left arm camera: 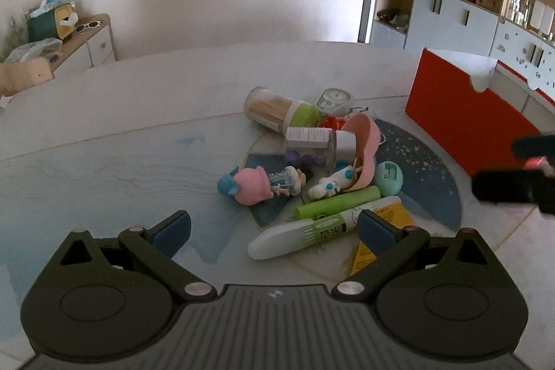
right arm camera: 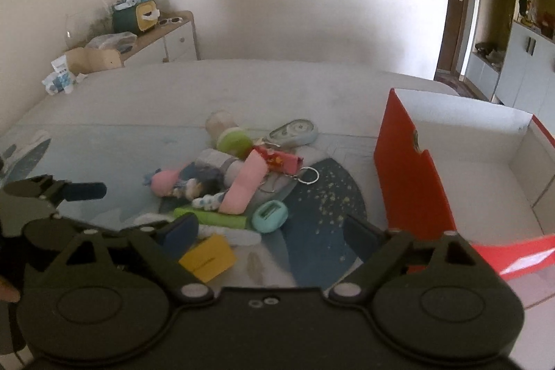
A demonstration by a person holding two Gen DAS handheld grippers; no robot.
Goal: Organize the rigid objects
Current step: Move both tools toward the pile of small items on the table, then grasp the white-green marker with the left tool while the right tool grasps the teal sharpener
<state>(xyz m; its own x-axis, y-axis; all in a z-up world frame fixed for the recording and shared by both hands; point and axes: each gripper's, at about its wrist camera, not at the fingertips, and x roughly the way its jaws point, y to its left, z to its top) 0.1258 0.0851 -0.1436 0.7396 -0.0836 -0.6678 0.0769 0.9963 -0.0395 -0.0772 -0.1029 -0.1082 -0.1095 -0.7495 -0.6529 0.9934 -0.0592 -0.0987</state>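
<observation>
white tube [left arm camera: 298, 236] lies flat, long axis diag, rounded end twd left gripper [left arm camera: 274, 227].

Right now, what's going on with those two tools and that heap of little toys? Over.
Left tool open, empty, above the white-and-green tube. Right tool open, empty, near the yellow box. Pile untouched; red box open beside it. Nothing blocking.

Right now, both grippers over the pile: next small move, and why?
Probably ease the left gripper down onto the white-and-green tube: its jaws stand open and empty, the tube lies nearest at the pile's edge, and the red box stands open.
</observation>
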